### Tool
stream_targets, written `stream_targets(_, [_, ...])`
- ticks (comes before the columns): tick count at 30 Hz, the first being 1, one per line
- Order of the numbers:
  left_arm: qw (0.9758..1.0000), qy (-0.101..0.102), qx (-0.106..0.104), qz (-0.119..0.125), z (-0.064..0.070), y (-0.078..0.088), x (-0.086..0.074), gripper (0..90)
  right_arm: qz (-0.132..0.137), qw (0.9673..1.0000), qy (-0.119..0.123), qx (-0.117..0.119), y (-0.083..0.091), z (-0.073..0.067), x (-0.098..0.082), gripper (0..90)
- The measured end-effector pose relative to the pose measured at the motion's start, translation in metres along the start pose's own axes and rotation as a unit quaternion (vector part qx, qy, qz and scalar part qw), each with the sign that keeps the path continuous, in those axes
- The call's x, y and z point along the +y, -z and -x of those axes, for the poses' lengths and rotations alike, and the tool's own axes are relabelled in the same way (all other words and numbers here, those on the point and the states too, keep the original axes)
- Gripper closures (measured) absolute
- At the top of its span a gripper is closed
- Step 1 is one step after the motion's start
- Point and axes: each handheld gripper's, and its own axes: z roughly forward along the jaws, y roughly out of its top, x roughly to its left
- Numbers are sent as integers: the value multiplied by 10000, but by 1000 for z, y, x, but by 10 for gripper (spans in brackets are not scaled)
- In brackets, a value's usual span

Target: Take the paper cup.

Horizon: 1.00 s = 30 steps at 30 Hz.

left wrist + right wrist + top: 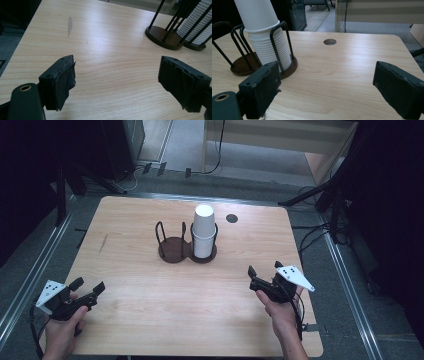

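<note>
Pale wooden bench [150, 320] fills mid-frame. At lower left, left tongs [91, 287] gape, empty. At centre, cup stack [204, 237] stands upright in the wire holder [172, 247]'s right ring. At lower right, right tongs [264, 269], nearer, gape empty, cups up-left; cup count unclear.

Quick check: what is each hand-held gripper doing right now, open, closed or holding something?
Left hand-held gripper: open, holding nothing.
Right hand-held gripper: open, holding nothing.
</note>
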Motion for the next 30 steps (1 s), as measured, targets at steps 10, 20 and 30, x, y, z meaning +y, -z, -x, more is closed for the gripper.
stream_targets(10, [10000, 2, -12, 11, 0, 0, 0, 150, -23, 9999, 67, 76, -16, -18, 11, 78])
stream_targets(20, [10000, -11, -27, -1, 0, 0, 0, 150, -9, 9998, 156, 158, -31, -34, 23, 83])
stream_targets(30, [10000, -30, -56, -27, 0, 0, 0, 151, -5, 9994, 218, 266, -42, -45, 31, 83])
